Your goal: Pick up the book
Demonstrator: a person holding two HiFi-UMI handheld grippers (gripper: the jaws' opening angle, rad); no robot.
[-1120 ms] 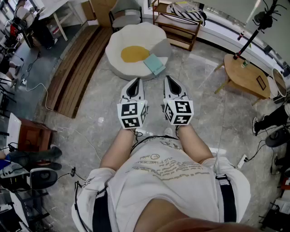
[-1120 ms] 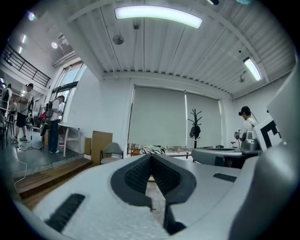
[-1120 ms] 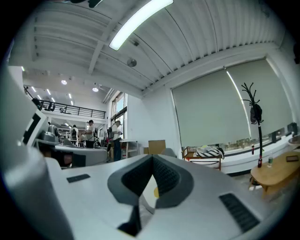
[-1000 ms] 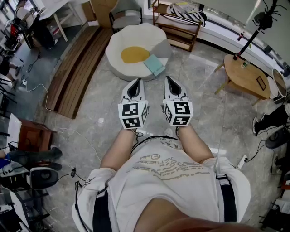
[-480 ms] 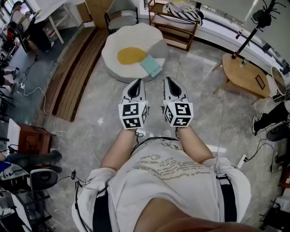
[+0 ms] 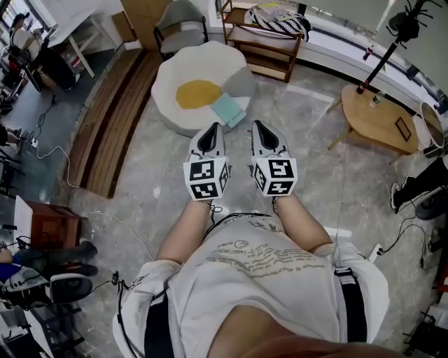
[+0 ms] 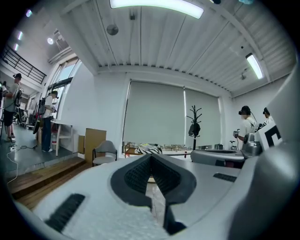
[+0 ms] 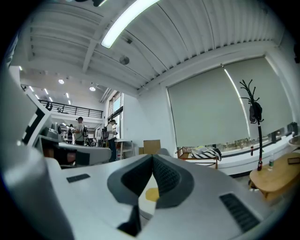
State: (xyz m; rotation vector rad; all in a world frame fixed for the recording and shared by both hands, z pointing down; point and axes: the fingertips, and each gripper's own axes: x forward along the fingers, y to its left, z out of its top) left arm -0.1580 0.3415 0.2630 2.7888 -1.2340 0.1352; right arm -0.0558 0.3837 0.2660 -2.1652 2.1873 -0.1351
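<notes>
A teal book (image 6: pixel 229 109) lies flat on the near right part of a white egg-shaped floor cushion (image 6: pixel 183 116) with a yellow yolk (image 6: pixel 197 93). Both grippers are held out level, side by side, over the grey stone floor just short of the cushion. My left gripper (image 6: pixel 214 126) is shut and empty, its tip close to the book's near edge. The right gripper (image 6: pixel 257 124) is also shut and empty, to the right of the book. In the left gripper view the jaws (image 7: pixel 151 156) meet at the tip. The right gripper view shows its jaws (image 8: pixel 153 156) closed, with the yolk (image 8: pixel 151 194) below them.
Behind the cushion stand a grey chair (image 6: pixel 180 21) and a low wooden shelf (image 6: pixel 262 43). A round wooden side table (image 6: pixel 381 115) and a black coat stand (image 6: pixel 392 38) are at the right. A wooden platform (image 6: pixel 115 112) runs along the left, with floor cables (image 6: pixel 105 210) and people beyond.
The person has walked forward: cushion and book have come nearer to the gripper tips in the head view. Both grippers keep their side-by-side pose and stay shut.
</notes>
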